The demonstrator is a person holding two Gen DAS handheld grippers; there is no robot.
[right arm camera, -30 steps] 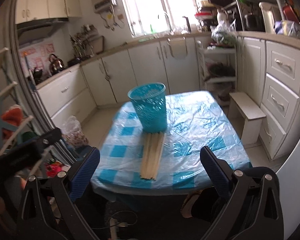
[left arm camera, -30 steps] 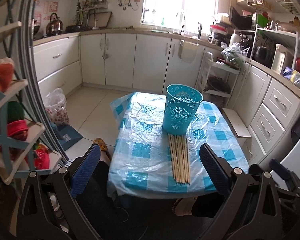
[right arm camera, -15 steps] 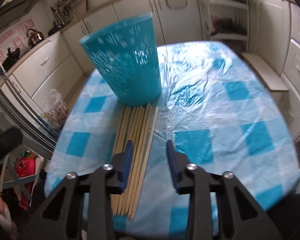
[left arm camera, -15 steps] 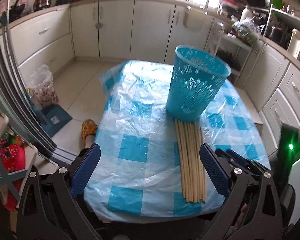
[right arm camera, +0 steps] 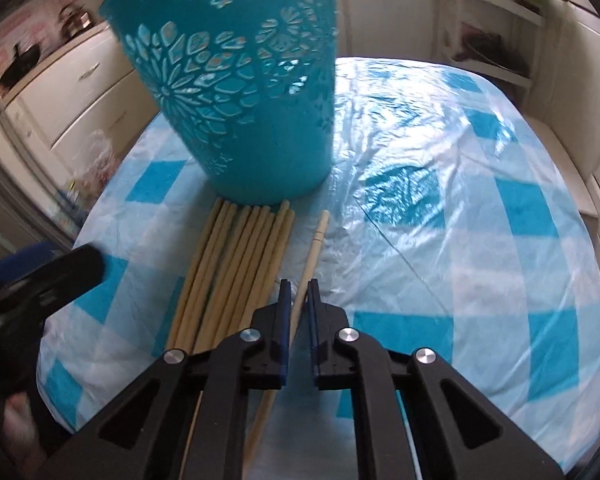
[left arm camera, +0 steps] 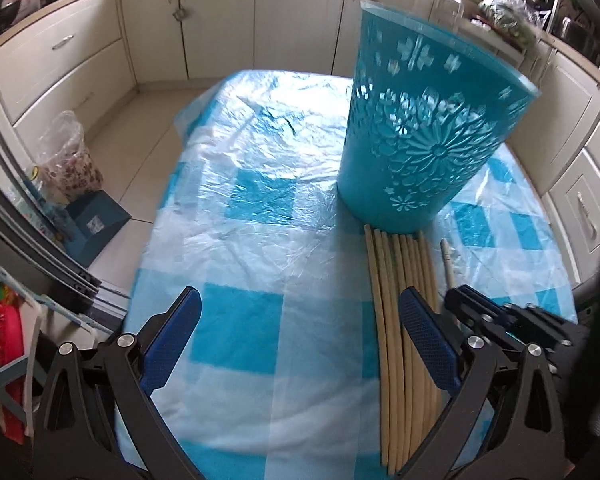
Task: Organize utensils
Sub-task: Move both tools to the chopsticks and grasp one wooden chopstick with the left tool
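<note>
I am closing my right gripper (right arm camera: 297, 292) on a single chopstick (right arm camera: 315, 246) — the one lying apart from the bundle of chopsticks (right arm camera: 236, 264) that is resting just to the left of my jaws on the checked, plastic-covered table (right arm camera: 480, 240). The jaws are standing narrow, one blue pad on each side of the stick; whether the pads are already pinching the wood I cannot tell, because the stick is running between them with slim gaps showing. Straight ahead of the jaws the teal basket (right arm camera: 240, 88) is standing upright, with the bundle's far ends touching its base and the lone stick's tip stopping just short of it. My left gripper (left arm camera: 300, 340) is hovering with jaws wide and nothing between them, its right pad sitting over the near part of the bundle (left arm camera: 404, 320), the basket (left arm camera: 428, 128) ahead and to the right. To do this well, I judge I should be squeezing squarely across the stick, keeping the pads level with the table so it is not rolling out sideways — and lifting only once it feels firm. The plastic cover looks slippery and wrinkled, so dragging could be shifting the neighbours. Then I should be tipping the stick upright before carrying it over the basket's rim.
</note>
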